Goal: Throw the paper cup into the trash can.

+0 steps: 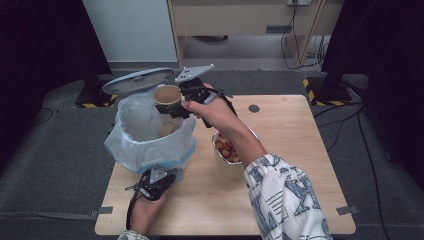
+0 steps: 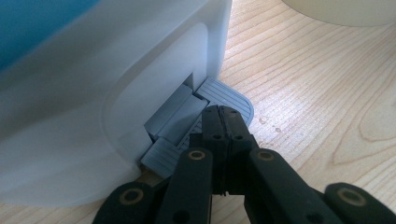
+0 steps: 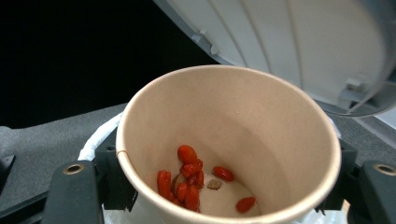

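- Grey carpet surrounded a small wooden worktop (image 1: 280, 150), with dark curtains at both sides and a pale cabinet behind.
- On the worktop's left side stood a white pedal bin (image 1: 150, 135) lined with a pale blue bag (image 1: 120, 142); its grey lid (image 1: 137, 80) was tipped up and open.
- The left claw (image 1: 160, 179) sat low at the front of the bin. In the left gripper view its jaws were pressed together, their tips resting on the ribbed grey pedal (image 2: 229, 95), which appeared to be what held the lid up.
- The right claw (image 1: 176, 104) was clamped on the sides of a brown paper cup (image 1: 167, 96), held above the bin's open mouth, close under the lid.
- The right gripper view looked down into the cup: a few red dried berries (image 3: 189, 179), possibly goji, and a small pale scrap lay at the bottom.
- Another paper cup (image 1: 227, 157) holding reddish pieces stood on the worktop just right of the bin, partly hidden by the person's forearm.
- Judged by its look, the held cup was very light and thin-walled, easily crushed. A hold across the upper wall, near the stiffer rolled rim, seemed best, with gentle pressure.
- The berries looked dry but might cling to the bottom when the cup is tipped.
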